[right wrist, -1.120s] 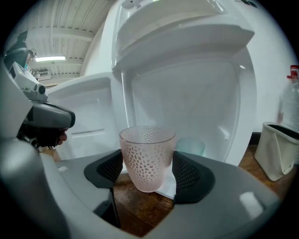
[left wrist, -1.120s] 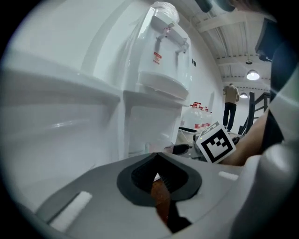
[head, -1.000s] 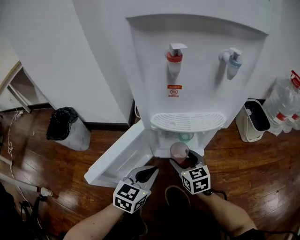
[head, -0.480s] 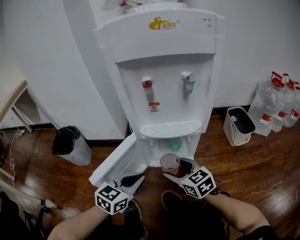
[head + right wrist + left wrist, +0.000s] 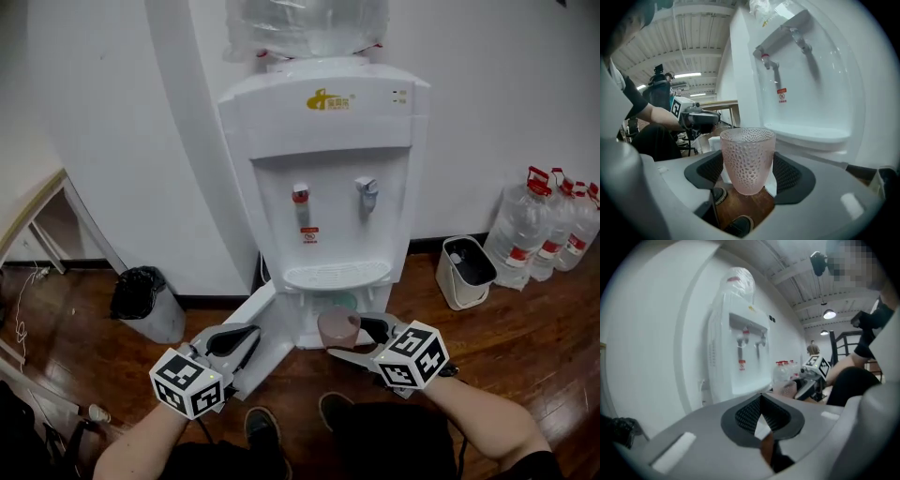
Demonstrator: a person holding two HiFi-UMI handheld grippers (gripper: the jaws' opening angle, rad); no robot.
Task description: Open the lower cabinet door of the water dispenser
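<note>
Lower cabinet door (image 5: 267,314) is hanging open at the water dispenser's (image 5: 323,187) bottom left. Probably light, stiff plastic, so I'd hook its free edge. Left gripper's (image 5: 242,337) jaws have just been opening, nothing between them; right gripper (image 5: 353,338) is clamping a cup (image 5: 337,325).

The inverted bottle (image 5: 305,28) atop the water dispenser (image 5: 323,178) was cut off by the top edge, and the inside of the lower cabinet (image 5: 307,314) at the dispenser's foot was mostly hidden behind the pink cup (image 5: 338,328).
</note>
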